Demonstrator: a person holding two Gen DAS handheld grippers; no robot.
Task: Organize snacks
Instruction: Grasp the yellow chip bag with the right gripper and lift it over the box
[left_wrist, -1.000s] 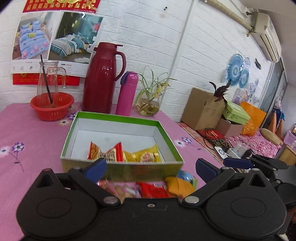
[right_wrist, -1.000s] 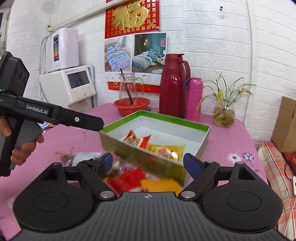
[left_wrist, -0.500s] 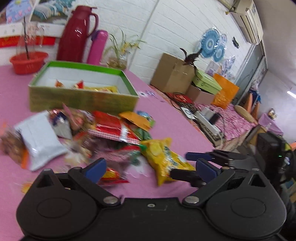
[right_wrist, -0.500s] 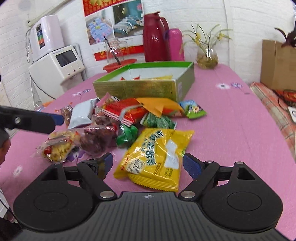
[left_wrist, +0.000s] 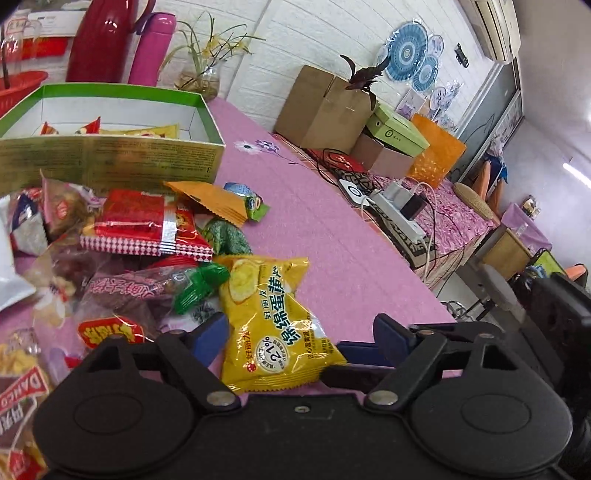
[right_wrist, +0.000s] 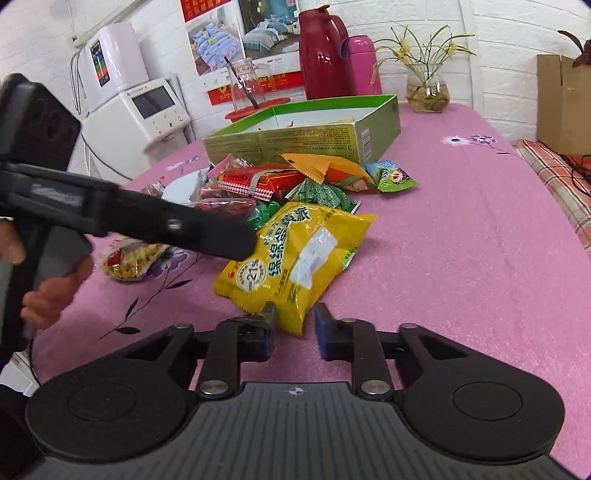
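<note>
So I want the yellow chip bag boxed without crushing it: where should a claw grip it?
Grip the yellow chip bag by its flat crimped near corner, coming in low from the table's near edge. The puffy middle is too wide. The right claw is closing there, the corner between its pads.

Pink table (right_wrist: 461, 258), snack packets (right_wrist: 295, 184), green box (right_wrist: 306, 136)

Both grippers are dropping from the green box (right_wrist: 303, 136) toward the yellow snack bag (right_wrist: 299, 251); the right gripper (right_wrist: 293, 325) is closing around its near corner.
</note>
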